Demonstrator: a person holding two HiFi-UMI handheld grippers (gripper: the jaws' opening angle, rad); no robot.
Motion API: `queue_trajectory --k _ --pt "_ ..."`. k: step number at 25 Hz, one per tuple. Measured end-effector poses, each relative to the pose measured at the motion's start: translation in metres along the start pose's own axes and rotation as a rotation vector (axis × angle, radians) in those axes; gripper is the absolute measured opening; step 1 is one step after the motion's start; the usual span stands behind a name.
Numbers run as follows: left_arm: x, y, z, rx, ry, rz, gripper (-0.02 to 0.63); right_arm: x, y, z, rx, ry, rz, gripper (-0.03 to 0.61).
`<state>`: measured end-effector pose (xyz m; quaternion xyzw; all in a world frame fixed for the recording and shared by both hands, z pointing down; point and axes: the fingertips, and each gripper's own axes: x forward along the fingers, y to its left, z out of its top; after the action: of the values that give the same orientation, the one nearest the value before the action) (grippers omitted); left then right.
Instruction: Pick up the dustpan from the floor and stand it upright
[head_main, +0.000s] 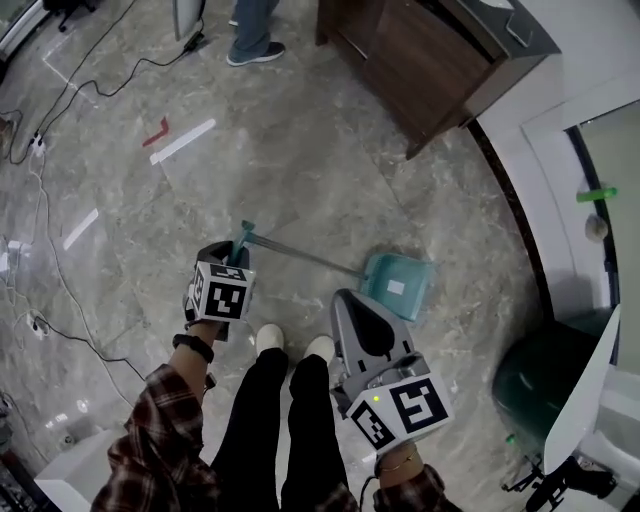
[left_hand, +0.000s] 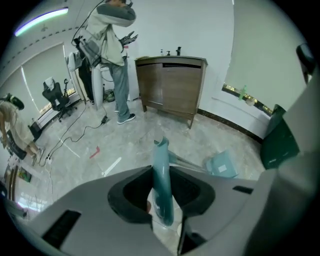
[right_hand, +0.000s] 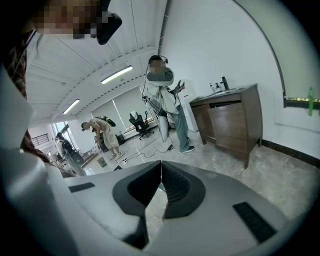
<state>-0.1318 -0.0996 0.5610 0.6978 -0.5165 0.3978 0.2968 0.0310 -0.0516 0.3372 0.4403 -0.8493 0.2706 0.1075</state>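
— What is the left gripper (head_main: 232, 258) doing?
— It is clamping the teal handle (left_hand: 161, 185) of the dustpan (head_main: 398, 285); the handle is standing upright between its jaws.
— And the right gripper (head_main: 352, 305)?
— It is hanging closed and empty beside the person's legs (head_main: 290, 420), its jaw tips meeting.
— Where is the dustpan lying?
— Its thin pole (head_main: 305, 258) is slanting from the left gripper down to the teal pan, which is sitting on the marble floor (head_main: 300, 150) just beyond the right gripper, near a dark green bin (head_main: 545, 385).
— Anything farther off?
— A brown cabinet (head_main: 420, 60) is standing against the wall, and another person (head_main: 252, 40) is standing beside it.
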Motion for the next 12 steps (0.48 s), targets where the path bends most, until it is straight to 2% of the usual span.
queue_trajectory --k 7,12 --pt "-0.038 -0.084 0.062 0.16 0.008 -0.055 0.112 -0.061 -0.037 0.042 0.029 -0.063 -0.096 0.012" --pt "-0.066 -0.154 0.094 0.214 -0.026 -0.111 0.121 -0.112 -0.068 0.061 0.061 -0.108 -0.181 0.012"
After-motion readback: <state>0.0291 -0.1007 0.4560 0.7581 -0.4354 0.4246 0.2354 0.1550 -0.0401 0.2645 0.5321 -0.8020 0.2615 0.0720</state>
